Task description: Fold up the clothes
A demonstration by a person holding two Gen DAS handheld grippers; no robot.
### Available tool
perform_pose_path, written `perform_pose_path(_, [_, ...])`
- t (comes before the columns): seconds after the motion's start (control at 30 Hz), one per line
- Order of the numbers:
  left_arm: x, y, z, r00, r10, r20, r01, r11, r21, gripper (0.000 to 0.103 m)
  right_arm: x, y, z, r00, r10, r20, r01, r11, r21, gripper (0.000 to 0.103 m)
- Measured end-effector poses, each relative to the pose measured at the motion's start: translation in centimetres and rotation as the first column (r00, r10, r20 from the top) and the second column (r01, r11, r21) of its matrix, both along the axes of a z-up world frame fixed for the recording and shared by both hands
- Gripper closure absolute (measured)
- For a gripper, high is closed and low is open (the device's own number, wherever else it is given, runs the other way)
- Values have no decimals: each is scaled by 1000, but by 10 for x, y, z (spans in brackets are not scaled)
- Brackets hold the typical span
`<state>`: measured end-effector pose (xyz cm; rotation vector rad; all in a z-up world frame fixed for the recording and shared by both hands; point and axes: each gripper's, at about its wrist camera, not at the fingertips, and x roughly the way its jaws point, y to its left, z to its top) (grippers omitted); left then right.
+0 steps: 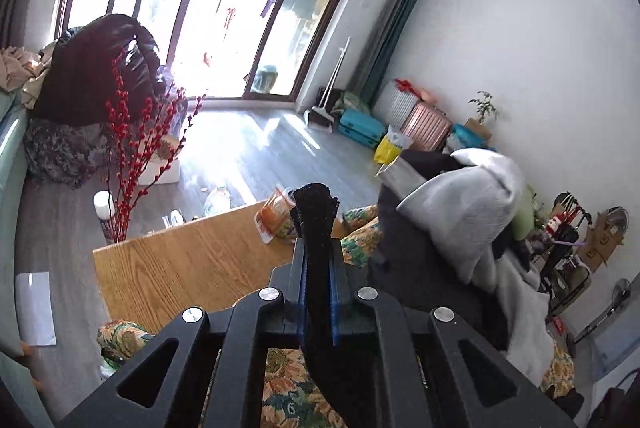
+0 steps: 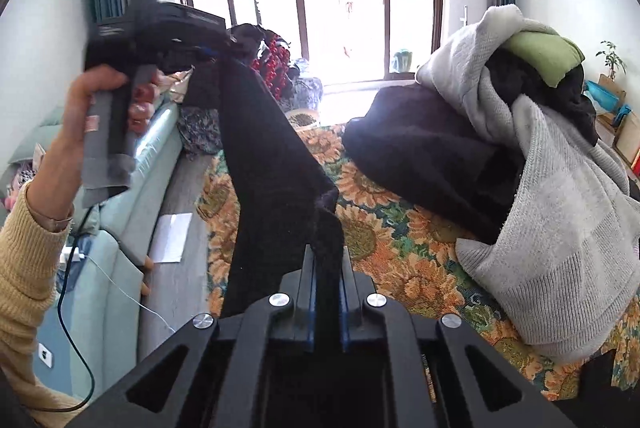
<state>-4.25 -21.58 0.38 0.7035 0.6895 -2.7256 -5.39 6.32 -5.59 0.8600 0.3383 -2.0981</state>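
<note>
Sunflower-patterned cloth lies below both tongs; the left tongs and right tongs each pinch the black garment, stretched between them, laundry pile right

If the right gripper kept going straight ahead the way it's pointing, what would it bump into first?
Probably the sunflower-patterned cloth just past its tips. The right gripper is shut on a black garment and angles downward. The clothes pile sits off to the right; depth is hard to judge.
</note>
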Motion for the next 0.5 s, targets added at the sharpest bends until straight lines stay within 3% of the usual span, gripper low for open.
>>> perform_pose_path(0.13, [20, 7, 38, 996, -9, -93, 6, 999, -33, 94, 1, 11, 14, 999, -27, -33, 25, 998, -52, 94])
perform_pose_path(0.2, [10, 11, 42, 996, -4, -94, 0, 999, -36, 94, -5, 11, 14, 996, -69, -58, 66, 996, -55, 94])
perform_pose_path(0.33, [-34, 23, 16, 999, 0, -45, -2, 999, -36, 94, -20, 14, 8, 956, -216, -198, 227, 973, 33, 94])
perform_pose_path(0.4, [-57, 36, -4, 1000, 13, -27, -15, 997, -76, 94, -31, 16, 1, 928, -273, -253, 301, 951, 75, 94])
perform_pose_path(0.47, [-77, 51, -24, 999, 26, -22, -28, 990, -135, 91, -46, 17, -14, 902, -328, -281, 371, 921, 116, 91])
perform_pose_path(0.5, [-85, 57, -35, 1000, 29, -12, -30, 988, -153, 81, -53, 20, -22, 890, -355, -285, 404, 905, 134, 83])
